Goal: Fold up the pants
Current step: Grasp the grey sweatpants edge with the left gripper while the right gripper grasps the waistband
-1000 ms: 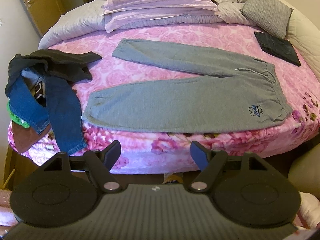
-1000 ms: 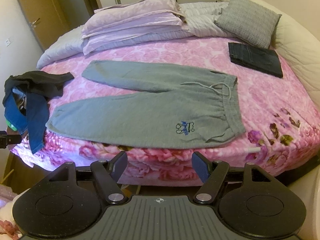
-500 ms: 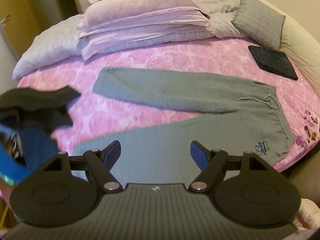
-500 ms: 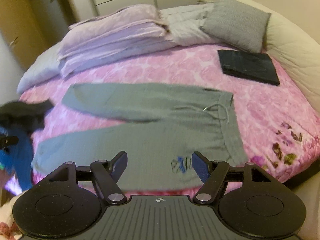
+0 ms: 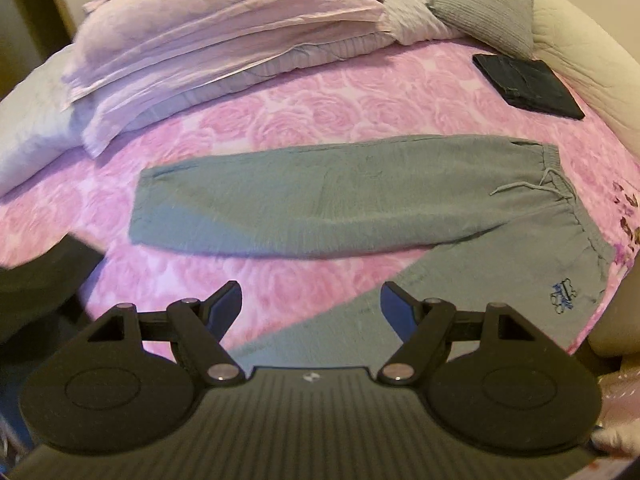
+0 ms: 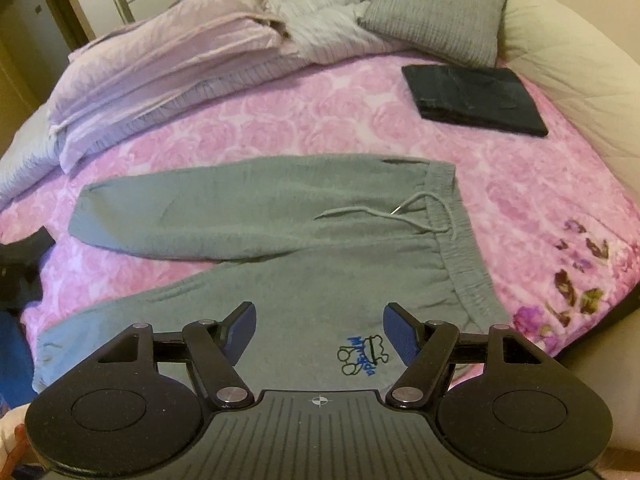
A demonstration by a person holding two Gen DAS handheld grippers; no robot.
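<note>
STEP: approaching, nothing gripped | PANTS: grey pants (image 6: 304, 248) lying flat on the bed (image 6: 320, 120), 2 legs splayed | TONGS: left gripper (image 5: 311, 304) and right gripper (image 6: 319, 326) both hovering with jaws apart, empty | NEXT: likely pinching near leg and waistband, folding onto far leg.

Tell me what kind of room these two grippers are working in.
Most likely a bedroom. A bed with a pink rose-patterned bedspread fills the view, lilac folded bedding and a grey ribbed cushion lie at its far side, and grey sweatpants are spread flat on it.
</note>
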